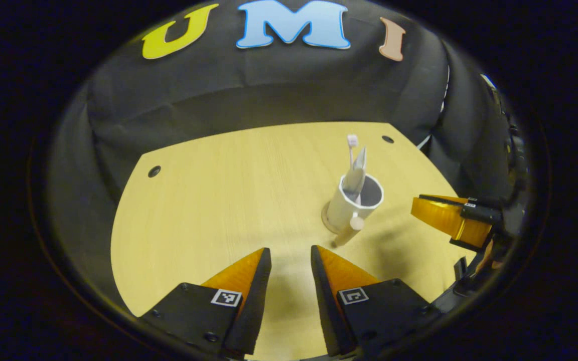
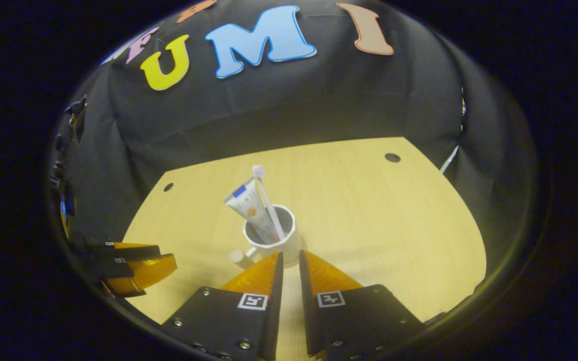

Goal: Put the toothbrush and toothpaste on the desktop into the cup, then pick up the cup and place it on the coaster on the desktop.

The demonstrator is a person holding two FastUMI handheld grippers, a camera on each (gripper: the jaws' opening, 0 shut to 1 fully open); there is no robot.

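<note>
In the left gripper view the desktop point(image 1: 208, 210) is bare on its left half. The left gripper point(image 1: 291, 258) hangs at the bottom middle with its fingers parted by a moderate gap and nothing between them. To the right of it stands the cup point(image 1: 351, 203), white, with a round-ended handle point(image 1: 350, 228) pointing toward the camera. The toothbrush point(image 1: 352, 145) and the toothpaste point(image 1: 358, 168) both stand in it, leaning on the rim. A thin round edge shows under the cup's base; it looks like the coaster point(image 1: 325, 216), so the cup probably sits on it already. At the far right the right gripper point(image 1: 449, 215) is near the cup but apart from it.

In the right gripper view the left gripper point(image 2: 138, 263) shows at the left edge. In the middle the cup point(image 2: 274, 240) stands just ahead of the right gripper point(image 2: 289, 258), whose fingers are nearly closed, with only a narrow slit between them, and empty.

If the step left is to let go and back away, pull straight back and low, clear of the handle, so the leaning toothbrush and tube do not tip the cup.
</note>
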